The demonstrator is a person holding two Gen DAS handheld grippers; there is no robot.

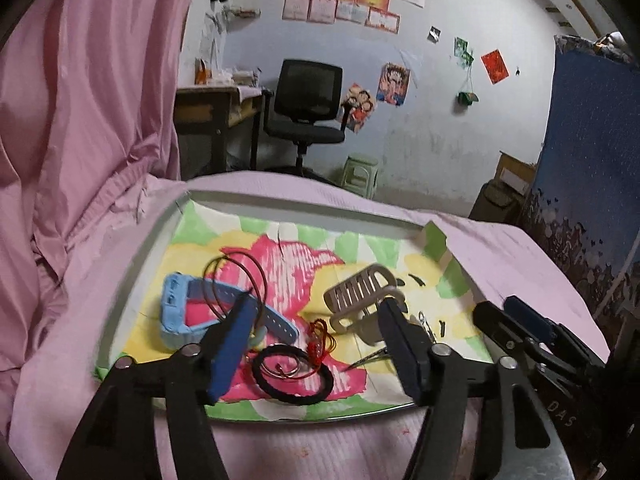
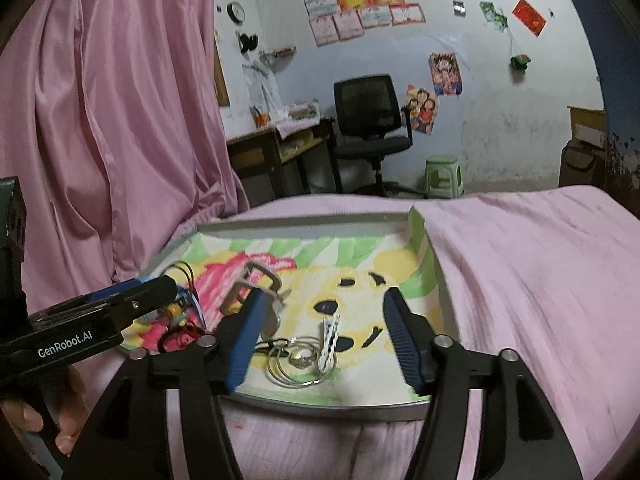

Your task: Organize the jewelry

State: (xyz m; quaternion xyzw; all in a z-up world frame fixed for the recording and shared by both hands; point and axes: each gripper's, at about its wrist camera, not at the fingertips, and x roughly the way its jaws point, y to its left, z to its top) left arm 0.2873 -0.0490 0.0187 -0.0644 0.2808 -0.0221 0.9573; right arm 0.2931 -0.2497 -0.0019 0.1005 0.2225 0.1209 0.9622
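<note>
Both grippers, left (image 1: 316, 312) and right (image 2: 324, 312), hover with fingers apart, empty, above a metal tray (image 2: 340, 406) on a pink bed. Jewelry lies inside: silver rings (image 2: 298, 362), black bracelet (image 1: 292, 374), blue watch (image 1: 188, 308), beige hair claw (image 1: 360, 296).

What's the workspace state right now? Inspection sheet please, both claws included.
Surface: metal tray lined with a painted sheet, on a pink bedspread.
Job's things: blue watch, beige hair claw clip, black hair tie, red cord, wire hoops, ring, white clip.
Clutter: nothing seen.
Grippers: left claw open, empty; right claw open, empty.
Cables: nothing seen.
Surroundings: pink curtain, office chair, desk, green stool.
</note>
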